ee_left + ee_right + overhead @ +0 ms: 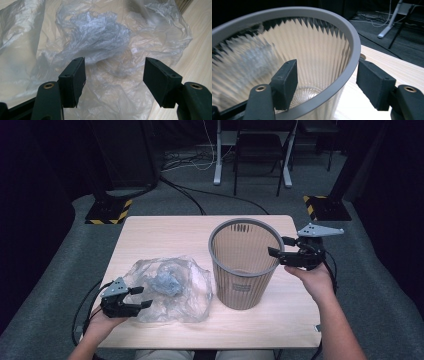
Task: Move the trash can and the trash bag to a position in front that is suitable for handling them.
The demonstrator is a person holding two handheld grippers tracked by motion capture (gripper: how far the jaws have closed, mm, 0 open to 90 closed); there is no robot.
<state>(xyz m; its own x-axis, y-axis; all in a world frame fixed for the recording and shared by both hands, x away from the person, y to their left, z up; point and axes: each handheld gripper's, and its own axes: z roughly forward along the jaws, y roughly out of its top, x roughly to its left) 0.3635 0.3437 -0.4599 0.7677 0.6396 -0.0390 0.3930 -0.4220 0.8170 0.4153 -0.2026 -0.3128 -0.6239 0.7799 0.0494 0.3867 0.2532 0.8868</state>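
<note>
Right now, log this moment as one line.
left hand-held gripper open over plastic bag | right hand-held gripper open, straddling bin rim

The waste bin (245, 265) stood upright right of the table's (160, 230) middle, its open mouth unobstructed; its grey rim ran between the right tool's (278, 247) spread jaws. The crumpled plastic bag (172, 287) covered the near-left area, just beside the bin. Bare tabletop lay along the far edge and near right corner.
</note>
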